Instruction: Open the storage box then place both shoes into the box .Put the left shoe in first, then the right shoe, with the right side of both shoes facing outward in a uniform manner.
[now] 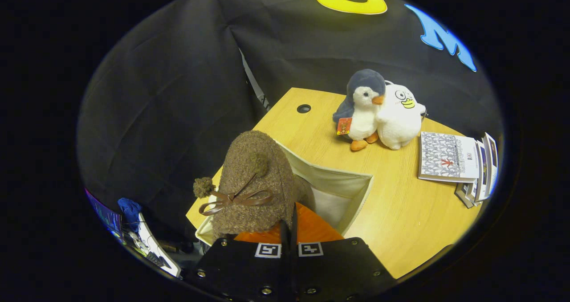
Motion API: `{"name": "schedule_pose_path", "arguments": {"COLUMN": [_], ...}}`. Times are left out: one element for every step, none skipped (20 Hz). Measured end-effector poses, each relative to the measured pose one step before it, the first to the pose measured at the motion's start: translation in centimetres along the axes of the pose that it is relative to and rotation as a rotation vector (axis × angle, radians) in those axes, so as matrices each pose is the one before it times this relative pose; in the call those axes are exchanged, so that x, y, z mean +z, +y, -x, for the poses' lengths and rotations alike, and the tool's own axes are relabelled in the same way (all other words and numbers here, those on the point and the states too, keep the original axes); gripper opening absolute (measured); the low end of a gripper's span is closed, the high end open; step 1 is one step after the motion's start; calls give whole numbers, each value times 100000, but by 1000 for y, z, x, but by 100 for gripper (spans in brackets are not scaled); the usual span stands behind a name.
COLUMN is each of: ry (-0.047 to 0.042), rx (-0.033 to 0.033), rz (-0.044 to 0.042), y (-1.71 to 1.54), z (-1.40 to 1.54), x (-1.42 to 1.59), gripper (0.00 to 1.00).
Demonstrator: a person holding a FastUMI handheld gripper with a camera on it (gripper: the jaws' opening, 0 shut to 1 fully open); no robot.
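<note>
The gripper (288, 226) has its two fingers drawn together with almost no gap, clenched on the rear edge of a brown fuzzy shoe (254, 181). The fingers meet at the shoe's orange inner lining (311, 228), which shows just ahead of them and to their right. The shoe hangs tilted, toe pointing away from the fingers. A thin brown bow (234, 199) with two pompoms sits on its upper surface; one pompom (203, 187) sticks out past the shoe's left side.

Directly under and beyond the shoe is the storage box (352, 179), a pale fabric container standing open on a wooden table (401, 213). The shoe overlaps the box's left portion. Whether the shoe touches the box floor cannot be determined. The visible interior to the right of the shoe shows bare lining.

Farther across the table, a round cable hole (303, 108) lies near the far edge. To its right, two plush toys stand touching: a grey-and-white penguin (363, 110) and a white duck-faced plush (400, 117). A fanned stack of booklets (458, 166) lies beside them, toward the right end of the table.
</note>
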State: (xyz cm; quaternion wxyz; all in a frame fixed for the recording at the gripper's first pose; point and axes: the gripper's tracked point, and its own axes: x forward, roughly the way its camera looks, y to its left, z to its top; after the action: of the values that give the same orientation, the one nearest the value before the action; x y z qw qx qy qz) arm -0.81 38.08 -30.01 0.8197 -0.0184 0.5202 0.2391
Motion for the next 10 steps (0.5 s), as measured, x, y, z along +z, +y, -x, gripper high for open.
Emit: {"name": "schedule_pose_path", "arguments": {"ry": [537, 229, 510, 807, 434, -192, -353, -1183, -3396, -5101], "rx": [-739, -705, -577, -608, 381, -684, -1253, -856, 922, 1141], "rz": [-166, -211, 1436, 3427, 2484, 1954, 2448, 1959, -915, -1642], "y": [-34, -126, 64, -12, 77, 142, -228, -420, 400, -37], "z": [-268, -306, -238, -412, -159, -315, 294, 733, 37, 1324], "x": [-186, -76, -261, -19, -94, -118, -110, 284, 188, 1016], "gripper": [0, 0, 0, 0, 0, 1, 25, 49, 73, 97]}}
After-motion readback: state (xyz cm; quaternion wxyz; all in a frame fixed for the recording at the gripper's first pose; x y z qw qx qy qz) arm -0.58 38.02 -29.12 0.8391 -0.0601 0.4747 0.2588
